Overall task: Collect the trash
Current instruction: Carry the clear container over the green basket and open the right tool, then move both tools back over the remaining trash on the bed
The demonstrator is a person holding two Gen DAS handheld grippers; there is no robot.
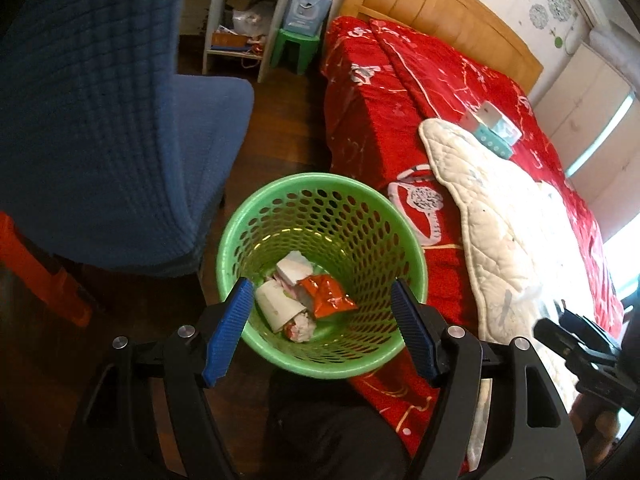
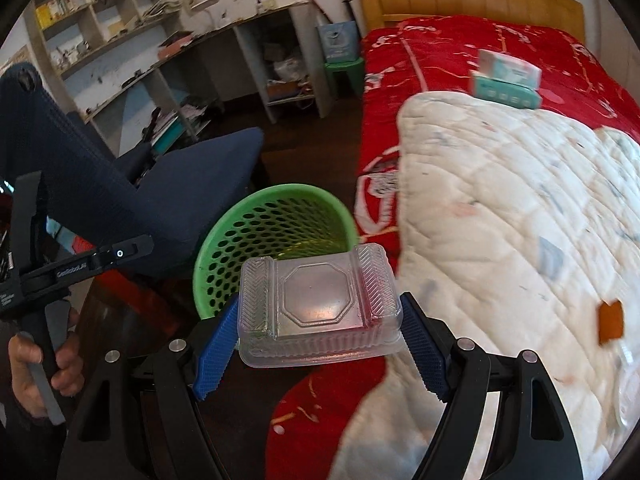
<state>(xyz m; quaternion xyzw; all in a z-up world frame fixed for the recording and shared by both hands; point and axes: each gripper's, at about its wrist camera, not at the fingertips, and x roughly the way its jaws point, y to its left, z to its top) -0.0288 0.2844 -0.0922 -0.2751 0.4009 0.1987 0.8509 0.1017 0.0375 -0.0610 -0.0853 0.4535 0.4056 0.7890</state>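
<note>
Green basket already holds wrappers; right tongs, clamped on a clear plastic tray, are near it, left tongs apart and empty.

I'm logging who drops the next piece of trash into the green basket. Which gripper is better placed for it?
The right. The right gripper is shut on a clear plastic container, near the green basket. The left gripper hangs open and empty over the basket.
</note>
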